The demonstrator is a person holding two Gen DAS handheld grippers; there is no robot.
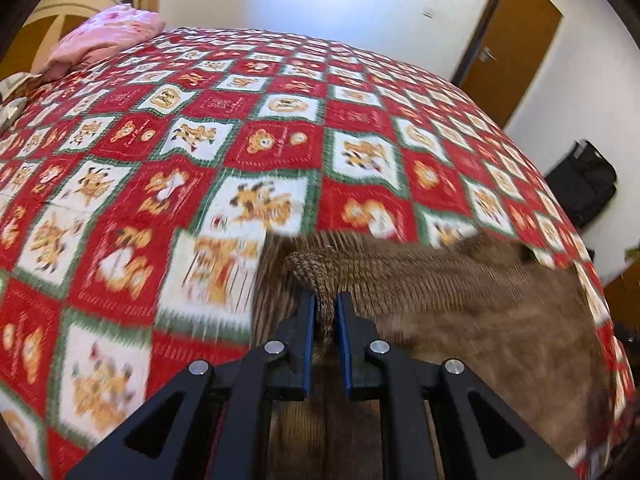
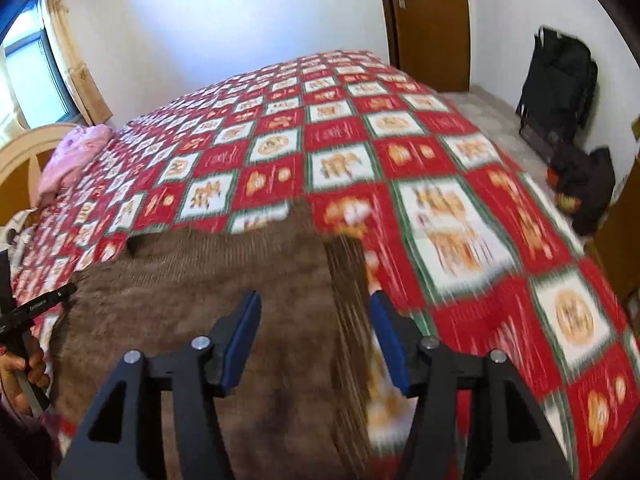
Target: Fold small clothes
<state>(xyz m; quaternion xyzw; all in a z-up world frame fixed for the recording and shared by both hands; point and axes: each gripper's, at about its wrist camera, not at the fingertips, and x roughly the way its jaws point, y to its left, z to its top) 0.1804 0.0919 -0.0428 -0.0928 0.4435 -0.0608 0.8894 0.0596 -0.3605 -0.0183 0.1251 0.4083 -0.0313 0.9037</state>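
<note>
A brown ribbed knit garment (image 1: 460, 296) lies spread on the bed's red, white and green patchwork quilt (image 1: 240, 140). My left gripper (image 1: 325, 304) is shut on a bunched ribbed edge of the garment at its left side and lifts it slightly. In the right wrist view the same garment (image 2: 200, 300) lies flat below my right gripper (image 2: 316, 312), which is open and empty above the garment's ribbed right edge (image 2: 348, 280). Both views are blurred by motion.
A pink pillow (image 1: 104, 36) lies at the head of the bed by a wooden headboard (image 2: 24, 148). A wooden door (image 2: 432, 20) and black bags (image 2: 560, 92) stand on the floor beyond the bed's right side. A hand holding the other gripper (image 2: 24, 364) shows at left.
</note>
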